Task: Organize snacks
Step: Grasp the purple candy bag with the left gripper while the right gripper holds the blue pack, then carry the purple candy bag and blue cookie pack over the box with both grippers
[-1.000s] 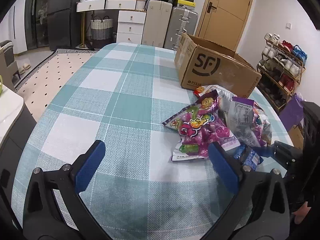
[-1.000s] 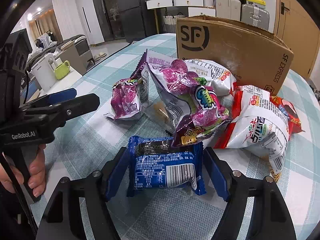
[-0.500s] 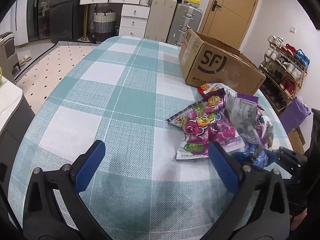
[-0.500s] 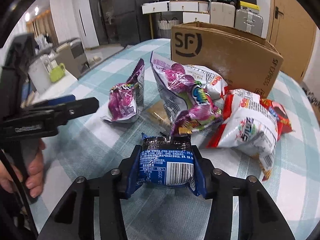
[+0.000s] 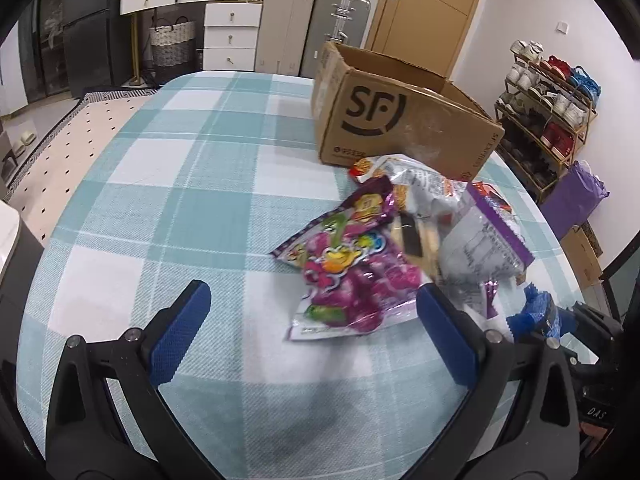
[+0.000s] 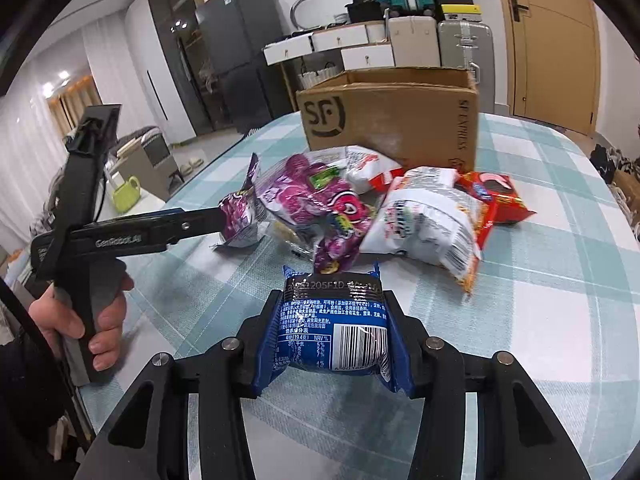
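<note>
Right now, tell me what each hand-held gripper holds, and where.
Right hand-held gripper: blue snack packet, pinched across its sides. Left hand-held gripper: open, nothing.

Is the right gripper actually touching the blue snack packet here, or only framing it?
Touching. The right wrist view shows the right gripper with both blue pads pressed against the sides of the blue snack packet, which bulges between them.

Home: shoe rack (image 5: 548, 92), fridge (image 6: 236, 56), suitcases (image 5: 316, 28), checked-cloth dining table (image 5: 180, 184).
</note>
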Tool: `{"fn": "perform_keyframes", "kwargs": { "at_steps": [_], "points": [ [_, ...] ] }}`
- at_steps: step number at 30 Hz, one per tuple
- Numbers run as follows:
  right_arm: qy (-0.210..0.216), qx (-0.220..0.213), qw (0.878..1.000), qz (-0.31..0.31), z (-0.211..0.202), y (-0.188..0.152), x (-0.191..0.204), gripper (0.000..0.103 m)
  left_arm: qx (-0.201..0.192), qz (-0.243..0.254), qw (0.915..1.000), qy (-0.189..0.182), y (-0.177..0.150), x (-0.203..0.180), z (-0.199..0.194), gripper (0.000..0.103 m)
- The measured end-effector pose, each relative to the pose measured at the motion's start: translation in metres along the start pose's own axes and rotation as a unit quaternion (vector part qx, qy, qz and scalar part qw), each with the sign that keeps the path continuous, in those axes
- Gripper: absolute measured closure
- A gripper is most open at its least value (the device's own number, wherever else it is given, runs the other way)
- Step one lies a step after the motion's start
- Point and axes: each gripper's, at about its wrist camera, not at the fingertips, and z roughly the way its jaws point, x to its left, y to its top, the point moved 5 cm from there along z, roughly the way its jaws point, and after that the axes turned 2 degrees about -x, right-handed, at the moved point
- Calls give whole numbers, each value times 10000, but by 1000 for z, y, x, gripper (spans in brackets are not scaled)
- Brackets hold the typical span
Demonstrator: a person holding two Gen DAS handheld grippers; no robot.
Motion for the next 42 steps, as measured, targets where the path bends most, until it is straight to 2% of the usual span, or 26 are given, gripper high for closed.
{"fn": "perform_keyframes", "kwargs": {
  "at_steps": [7, 17, 20, 22, 23, 25, 35, 42],
  "points": [
    [64, -205, 9996, 157, -24, -3, -20, 55, 153, -38, 9999, 1, 10, -11, 18, 0],
    [183, -277, 9992, 238, -30, -1, -30, 55, 440, -252, 9986, -118, 15, -10, 45, 1],
    [189, -259, 9992, 234, -29, -2, -30, 55, 440, -381, 9980, -245, 17, -6, 51, 7],
    [189, -238, 9992, 261, -28, -3, -32, 55, 433, -425, 9973, -406, 20, -6, 52, 23],
    [196, -224, 9992, 280, -27, -3, -33, 55, 426, -423, 9973, -430, 20, -6, 52, 27],
    [196, -207, 9991, 307, -26, -4, -34, 55, 432, -423, 9971, -456, 21, -7, 53, 43],
    [151, -156, 9993, 304, -26, -5, -32, 55, 496, -604, 9952, -591, 15, 1, 43, 53],
    [259, -232, 9990, 297, -32, 0, -21, 55, 149, -329, 9990, -278, 7, 0, 7, 56]
  ]
}}
